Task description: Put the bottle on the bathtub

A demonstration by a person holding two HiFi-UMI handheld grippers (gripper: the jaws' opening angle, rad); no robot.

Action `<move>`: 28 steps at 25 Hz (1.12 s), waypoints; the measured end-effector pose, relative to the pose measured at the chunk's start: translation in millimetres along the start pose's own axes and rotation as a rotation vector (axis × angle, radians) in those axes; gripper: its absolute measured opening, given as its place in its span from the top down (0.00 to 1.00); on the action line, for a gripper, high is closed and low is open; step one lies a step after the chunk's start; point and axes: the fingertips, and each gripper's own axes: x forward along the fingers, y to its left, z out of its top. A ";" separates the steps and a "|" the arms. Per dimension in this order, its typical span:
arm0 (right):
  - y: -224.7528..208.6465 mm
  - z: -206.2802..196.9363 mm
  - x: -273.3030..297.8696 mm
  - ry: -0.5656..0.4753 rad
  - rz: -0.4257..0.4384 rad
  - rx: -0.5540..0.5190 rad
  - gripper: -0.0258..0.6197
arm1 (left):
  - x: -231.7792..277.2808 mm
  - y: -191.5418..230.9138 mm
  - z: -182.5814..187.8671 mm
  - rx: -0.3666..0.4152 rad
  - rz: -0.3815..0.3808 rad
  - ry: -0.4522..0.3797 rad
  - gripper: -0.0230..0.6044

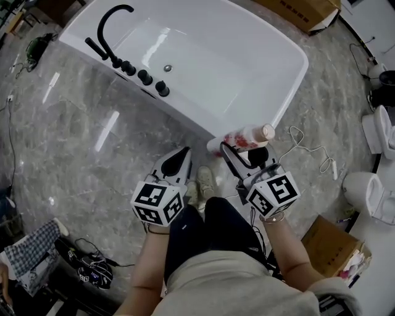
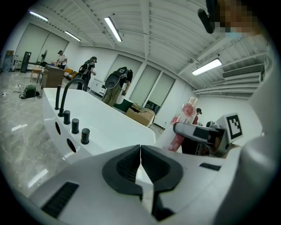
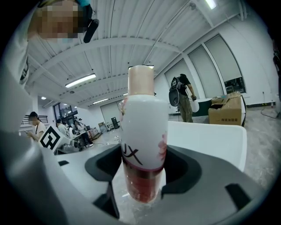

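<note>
A white bottle point(image 1: 242, 137) with a red flowered label and a pale pink cap lies tilted in my right gripper point(image 1: 239, 147), just short of the white bathtub point(image 1: 203, 55) at its near right corner. In the right gripper view the bottle point(image 3: 142, 145) stands between the jaws, which are shut on its lower body. My left gripper point(image 1: 179, 162) hovers over the marble floor in front of the tub's near rim, its jaws shut with nothing between them point(image 2: 140, 162). From the left gripper view the bottle point(image 2: 183, 123) shows to the right, beside the tub rim point(image 2: 109, 127).
A black faucet point(image 1: 110, 28) and several black knobs point(image 1: 145, 77) sit on the tub's near-left rim. Cardboard boxes point(image 1: 302, 12) stand behind the tub, another point(image 1: 333, 244) at the right. Cables point(image 1: 311, 151) trail on the floor; toilets point(image 1: 370, 191) line the right wall. People stand far back.
</note>
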 end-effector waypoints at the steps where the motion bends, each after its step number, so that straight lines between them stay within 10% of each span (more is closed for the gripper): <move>1: -4.0 -4.2 3.9 0.005 0.000 -0.002 0.52 | 4.5 3.7 -2.5 0.004 -0.001 0.007 0.95; 9: -28.2 -48.8 31.8 0.046 -0.003 -0.013 0.52 | 37.5 27.5 -26.9 0.125 -0.004 0.002 0.95; 28: -69.5 -158.0 115.9 0.121 -0.011 -0.029 0.53 | 111.4 89.5 -104.3 -0.055 -0.012 0.040 0.95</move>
